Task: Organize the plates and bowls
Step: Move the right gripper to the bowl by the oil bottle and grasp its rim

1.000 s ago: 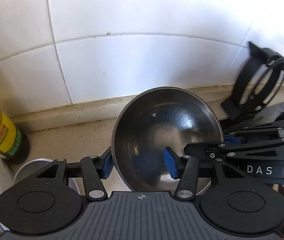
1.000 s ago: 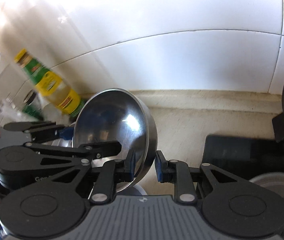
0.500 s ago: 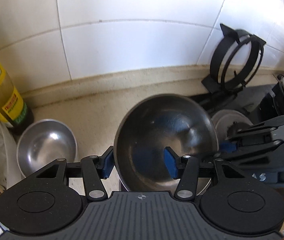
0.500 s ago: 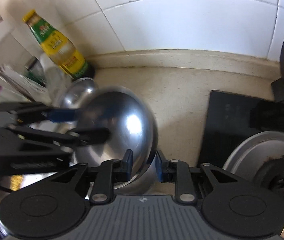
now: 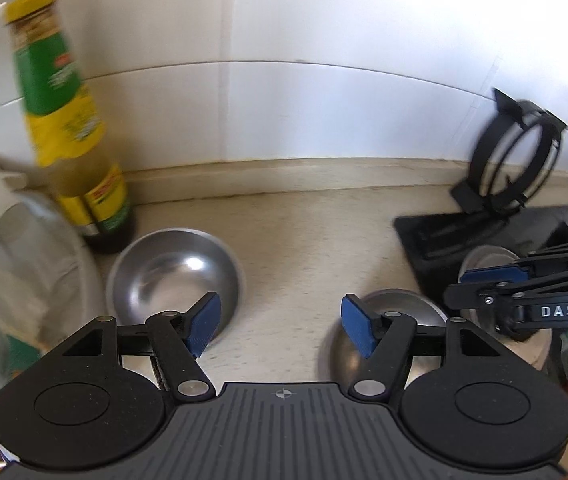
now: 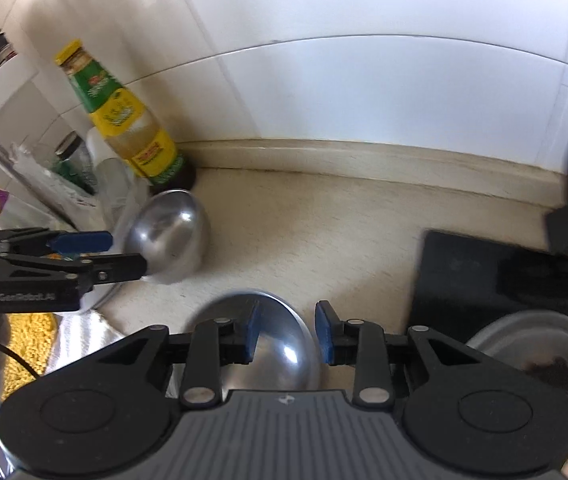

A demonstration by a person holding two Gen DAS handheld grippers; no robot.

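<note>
Left tongs (image 5: pixel 282 328) have just opened, empty; right tongs (image 6: pixel 286 334) are loosening, the steel bowl (image 6: pixel 280 356) between them on the bench (image 6: pixel 324 232); widen them fully before lifting clear

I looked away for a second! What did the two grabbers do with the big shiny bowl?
Both let it go. The big bowl, held tilted up a second ago, now sits on the counter. The left gripper has just opened wide and swung toward the smaller bowl; nothing lies between its pads. The right gripper has just loosened around the big bowl's rim. The sauce bottle stayed put.
</note>
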